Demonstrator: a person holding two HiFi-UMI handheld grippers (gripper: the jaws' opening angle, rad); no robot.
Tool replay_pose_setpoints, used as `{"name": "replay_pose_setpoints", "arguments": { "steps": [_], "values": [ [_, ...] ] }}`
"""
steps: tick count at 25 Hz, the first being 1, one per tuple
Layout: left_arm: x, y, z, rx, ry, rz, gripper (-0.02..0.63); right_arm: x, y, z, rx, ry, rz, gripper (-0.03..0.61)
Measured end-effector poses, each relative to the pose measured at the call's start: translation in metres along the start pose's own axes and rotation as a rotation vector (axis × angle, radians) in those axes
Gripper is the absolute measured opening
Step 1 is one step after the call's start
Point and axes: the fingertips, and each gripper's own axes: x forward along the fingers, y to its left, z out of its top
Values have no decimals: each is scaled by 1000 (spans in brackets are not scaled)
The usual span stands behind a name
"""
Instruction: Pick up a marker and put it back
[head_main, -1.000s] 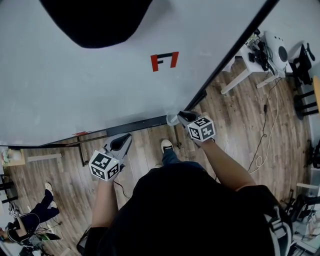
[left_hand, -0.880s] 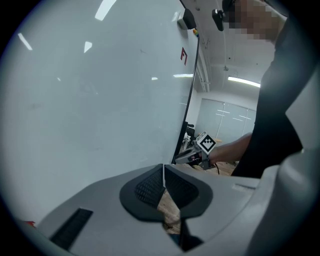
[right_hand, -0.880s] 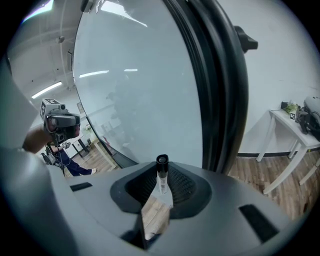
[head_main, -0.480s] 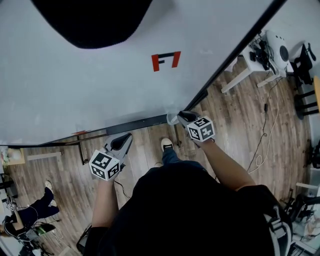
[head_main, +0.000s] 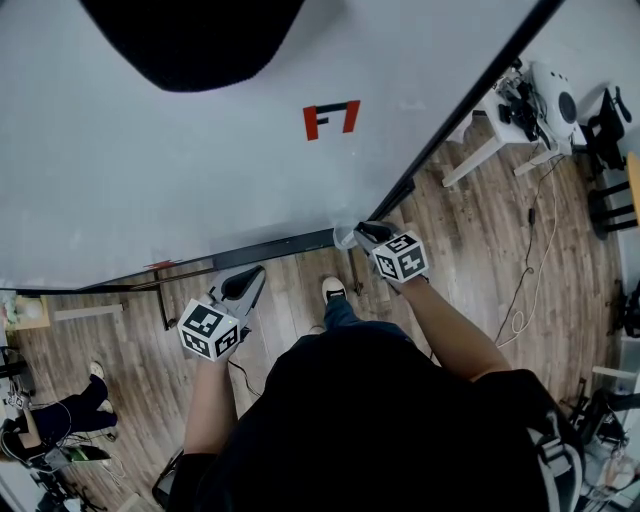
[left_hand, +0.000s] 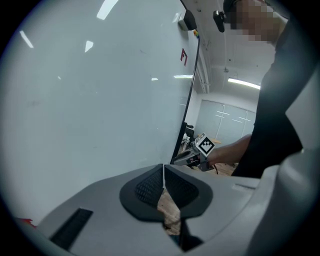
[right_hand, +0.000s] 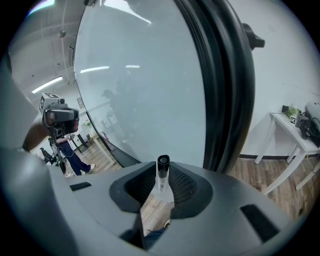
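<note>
A marker (right_hand: 162, 177) with a white barrel and black end stands upright between the pads of my right gripper (right_hand: 162, 186). Its jaws have just been opening, and the marker is still between them, loosely flanked. In the head view the right gripper (head_main: 360, 234) is at the whiteboard's lower right corner, by the black ledge (head_main: 270, 250), with the marker's pale end (head_main: 343, 238) at its tip. My left gripper (head_main: 248, 284) hangs below the ledge, further left. Its pads (left_hand: 150, 186) meet in a thin line with nothing between them.
The large whiteboard (head_main: 200, 180) carries a red mark (head_main: 330, 121) and has a black frame (right_hand: 227, 85) down its right edge. A white table (head_main: 500, 135) with gear stands at the right. Another person (head_main: 40, 425) is on the wood floor at lower left.
Both grippers stay where they were. The person at lower left has shifted a little further down and left.
</note>
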Motion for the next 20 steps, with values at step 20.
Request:
{"name": "replay_pose_setpoints", "arguments": {
  "steps": [20],
  "values": [
    [-6,-19,5,27,-21,-17,20,-51,-14,28,-20,-100,-88,115]
  ]
}}
